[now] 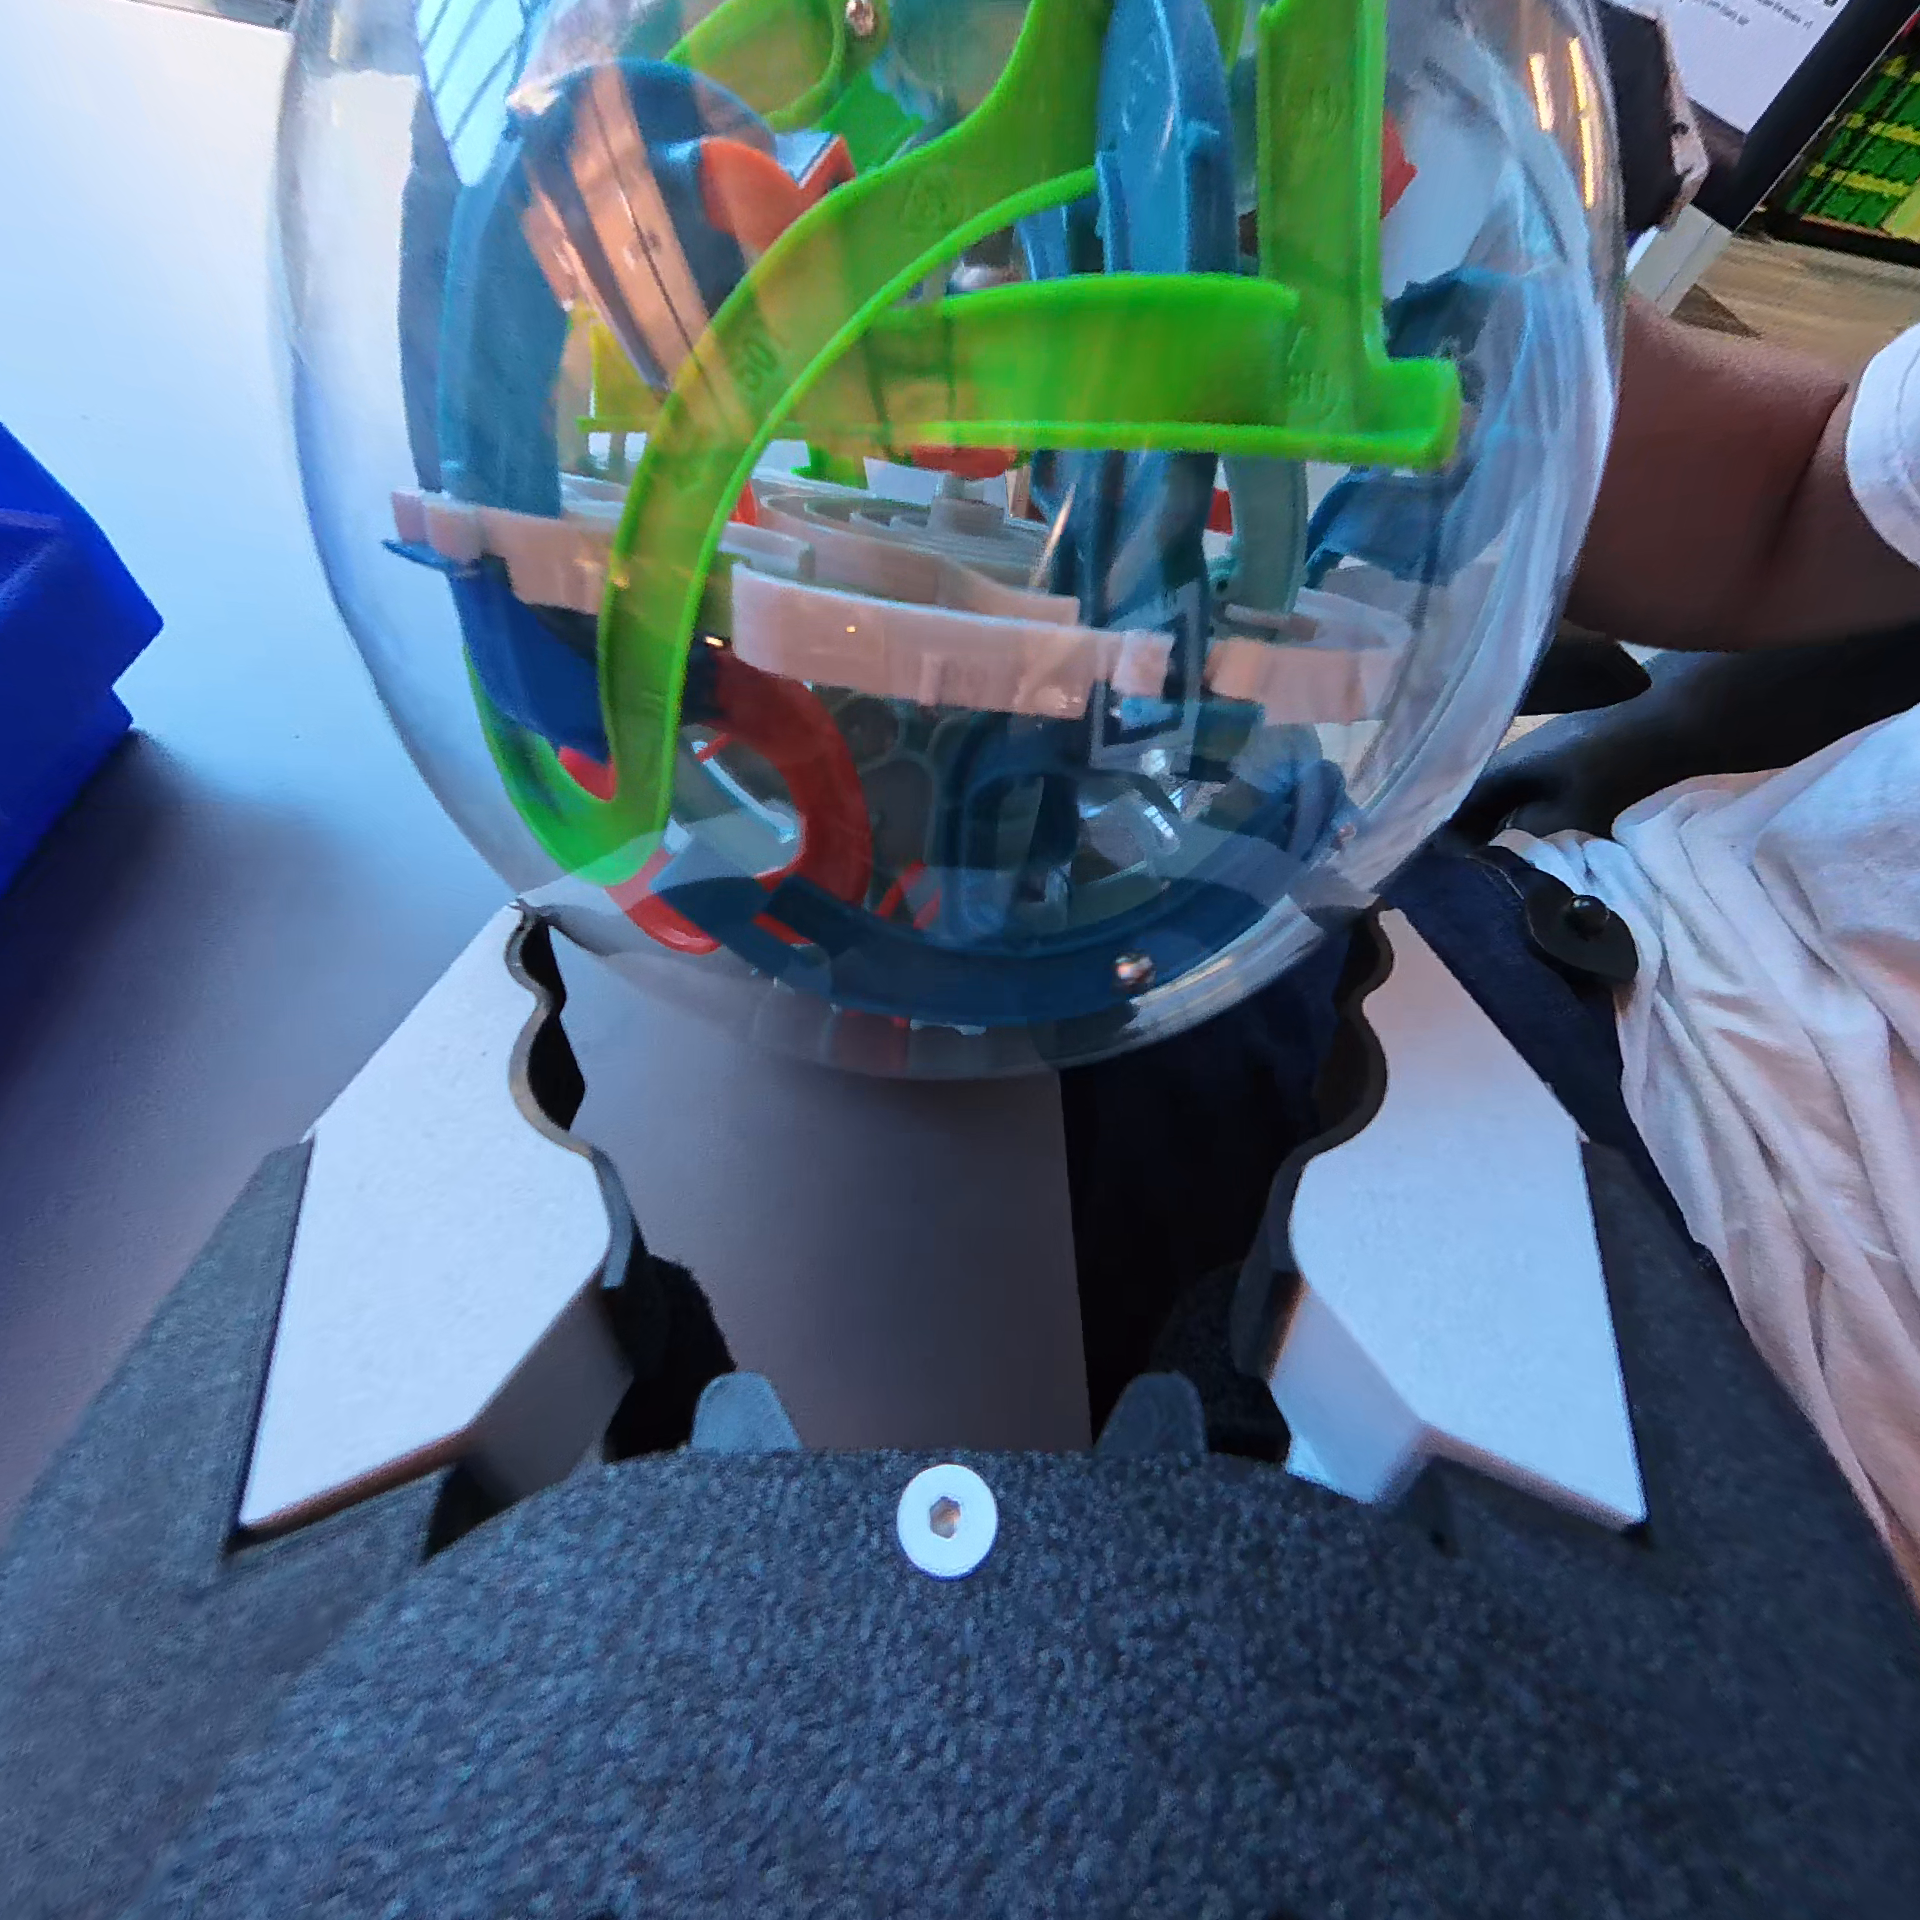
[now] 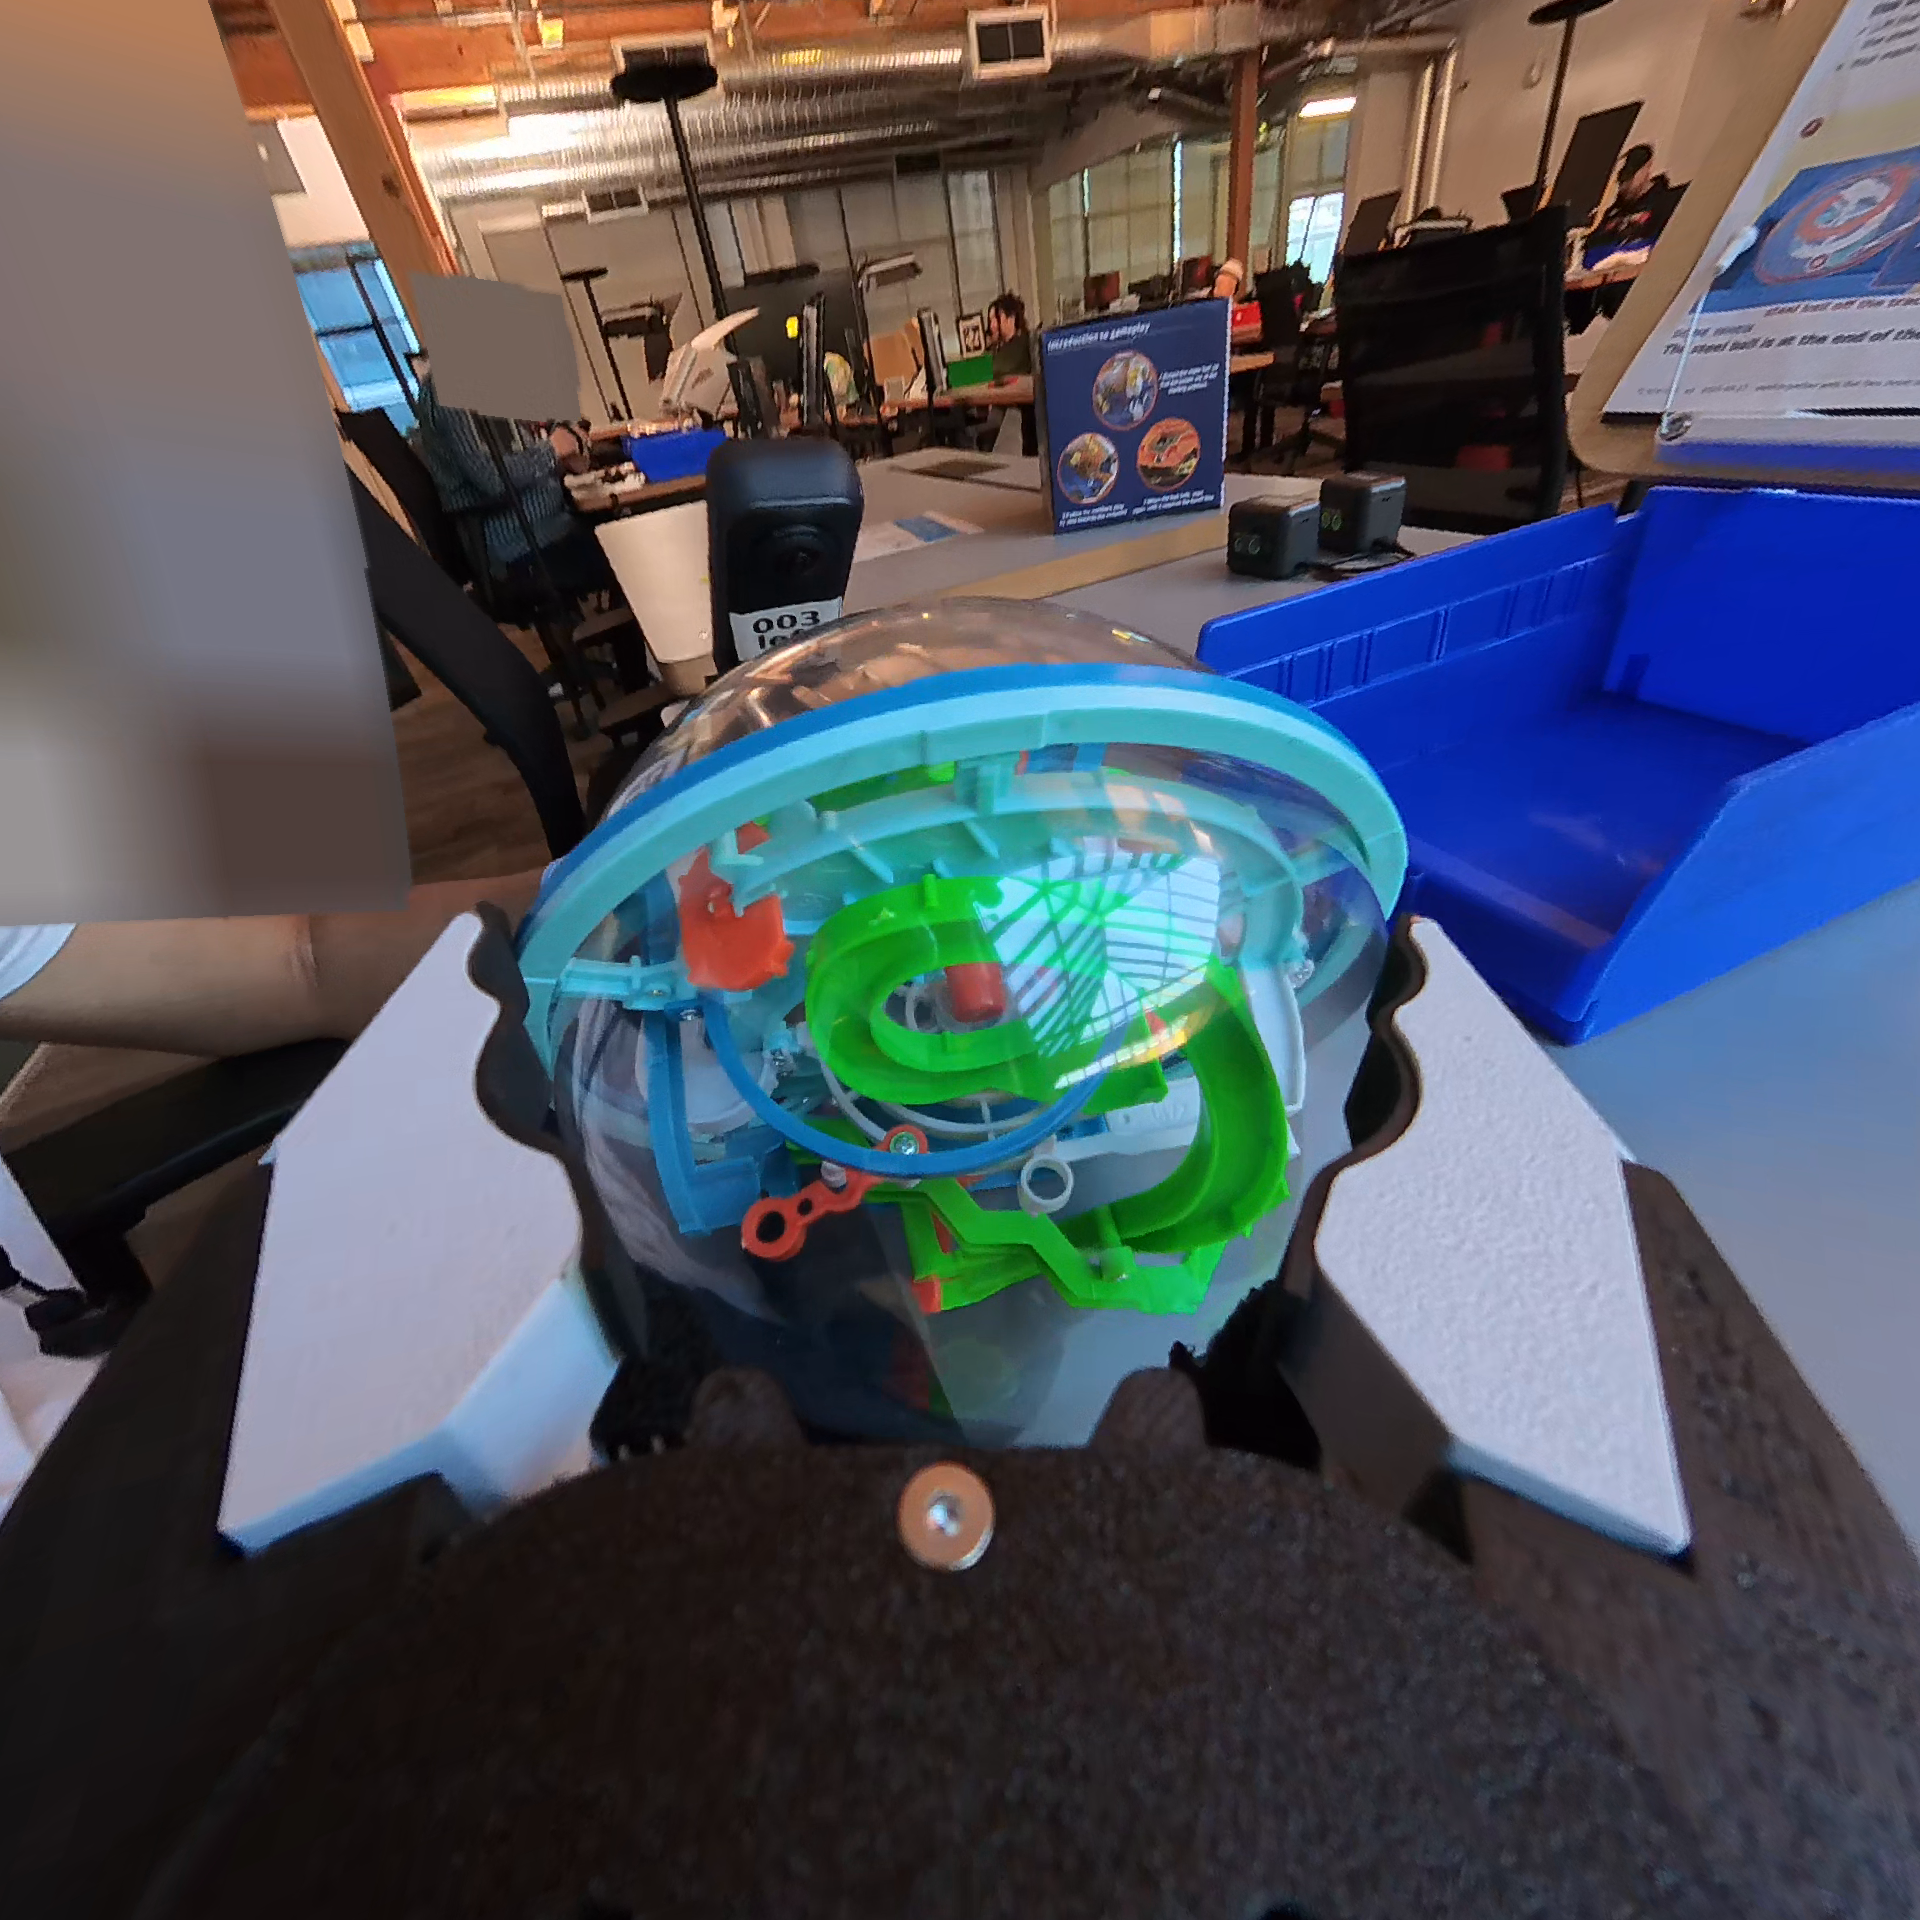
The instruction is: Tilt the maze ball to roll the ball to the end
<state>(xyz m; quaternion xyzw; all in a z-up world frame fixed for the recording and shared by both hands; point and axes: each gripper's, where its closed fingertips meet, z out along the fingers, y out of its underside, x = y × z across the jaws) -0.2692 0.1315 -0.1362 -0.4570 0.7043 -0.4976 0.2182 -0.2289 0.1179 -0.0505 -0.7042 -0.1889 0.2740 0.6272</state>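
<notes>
The maze ball (image 1: 935, 499) is a clear sphere with green, blue, orange and pale tracks inside. My left gripper (image 1: 945, 935) has its two fingertips pressed against the sphere's lower sides. In the right wrist view the maze ball (image 2: 935, 1039) sits deep between the fingers of my right gripper (image 2: 940, 987), which clamp it on both sides. The left gripper's black body (image 2: 784, 551) shows behind the ball. A small silvery bead (image 1: 1132, 968) lies on the low blue track; I cannot tell if it is the ball or a screw.
A blue bin (image 2: 1558, 831) stands right of the ball on the grey table (image 2: 1766, 1195); its corner shows in the left wrist view (image 1: 62, 644). A person's arm (image 1: 1714, 499) and white shirt (image 1: 1766, 987) are close by. An instruction board (image 2: 1787, 260) leans at the right.
</notes>
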